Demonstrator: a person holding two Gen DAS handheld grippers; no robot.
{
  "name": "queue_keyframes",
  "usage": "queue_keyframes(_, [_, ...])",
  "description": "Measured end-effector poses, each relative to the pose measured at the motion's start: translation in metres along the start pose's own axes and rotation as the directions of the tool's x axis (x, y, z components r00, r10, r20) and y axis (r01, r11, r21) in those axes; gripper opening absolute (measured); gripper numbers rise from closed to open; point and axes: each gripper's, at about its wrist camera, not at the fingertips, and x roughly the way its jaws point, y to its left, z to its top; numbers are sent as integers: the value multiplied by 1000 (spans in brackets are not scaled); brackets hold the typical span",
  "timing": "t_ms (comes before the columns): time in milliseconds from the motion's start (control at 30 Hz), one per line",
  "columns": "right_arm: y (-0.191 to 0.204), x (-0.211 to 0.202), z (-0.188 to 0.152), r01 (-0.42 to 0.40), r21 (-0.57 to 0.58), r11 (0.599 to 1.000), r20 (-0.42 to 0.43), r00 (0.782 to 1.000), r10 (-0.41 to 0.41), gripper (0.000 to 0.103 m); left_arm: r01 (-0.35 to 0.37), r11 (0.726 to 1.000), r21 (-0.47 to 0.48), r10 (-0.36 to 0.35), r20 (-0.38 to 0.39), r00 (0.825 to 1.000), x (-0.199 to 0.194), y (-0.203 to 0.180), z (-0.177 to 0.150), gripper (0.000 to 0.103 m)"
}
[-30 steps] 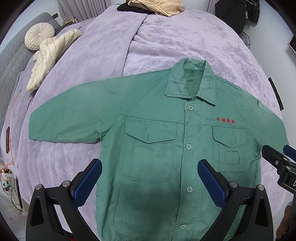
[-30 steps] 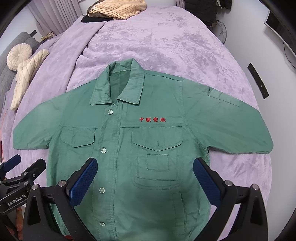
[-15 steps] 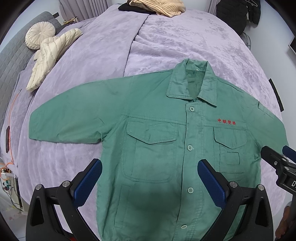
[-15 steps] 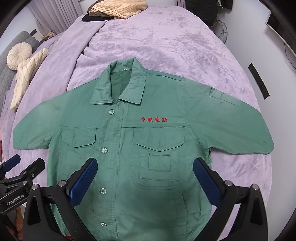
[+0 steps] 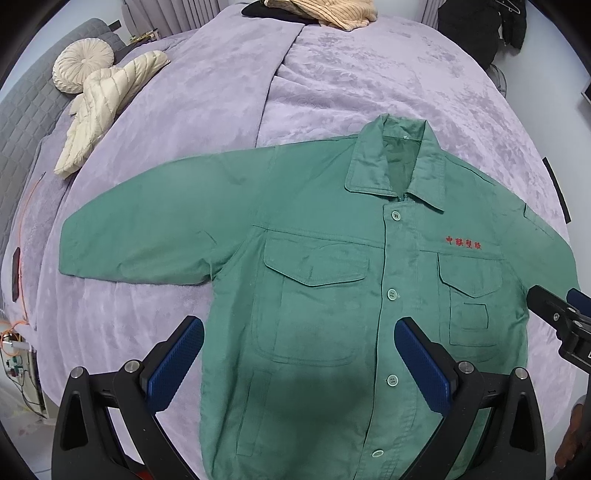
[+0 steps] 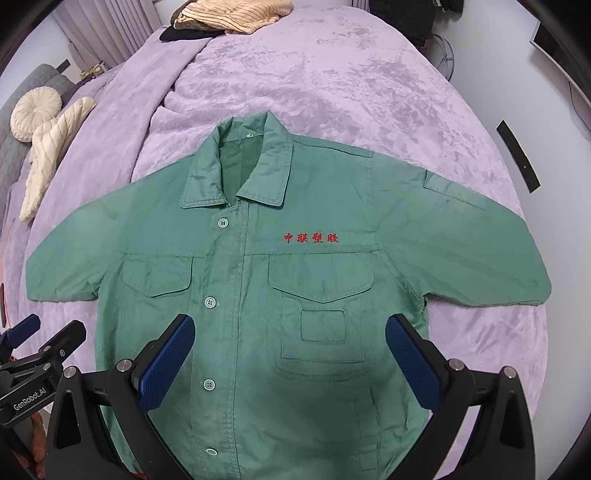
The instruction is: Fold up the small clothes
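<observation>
A small green buttoned jacket (image 5: 314, 266) with red embroidered characters lies flat, front up, on the purple bedspread (image 5: 332, 74), both sleeves spread out sideways. It also shows in the right wrist view (image 6: 295, 266). My left gripper (image 5: 299, 350) is open and empty, hovering above the jacket's lower left front. My right gripper (image 6: 290, 350) is open and empty above the lower right front. The right gripper's tip shows at the right edge of the left wrist view (image 5: 561, 317). The left gripper shows at the lower left of the right wrist view (image 6: 33, 354).
A cream quilted garment (image 5: 103, 110) and a round cream cushion (image 5: 83, 62) lie at the bed's far left by a grey headboard. A tan striped garment (image 5: 325, 11) lies at the far end. Cables (image 5: 18, 332) hang off the left edge.
Both grippers have drifted slightly back toward the hem; the jacket sits a touch higher in both views. The jacket itself has not moved.
</observation>
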Motion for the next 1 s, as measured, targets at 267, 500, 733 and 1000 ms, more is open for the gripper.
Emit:
queue_keyframes(267, [11,3,5,-6,-9,1000,-7,1000,6,103,33,998,-49,-33,-12,999,14,23,-4,103])
queue_keyframes(500, [43,14,-2,-16,-65,998,-37,999,14,103,70,980,-184,-61,56,997,52,109,-8,103])
queue_keyframes(733, [91,42,-20,-35,-154,987,-105,994,19,103,103,890,-445,-61,108,992,121,249,-28,103])
queue_keyframes(1000, [144,70,-33,-77,-254,964,-172,985,33,103,178,773,-609,-92,170,981,192,329,-25,103])
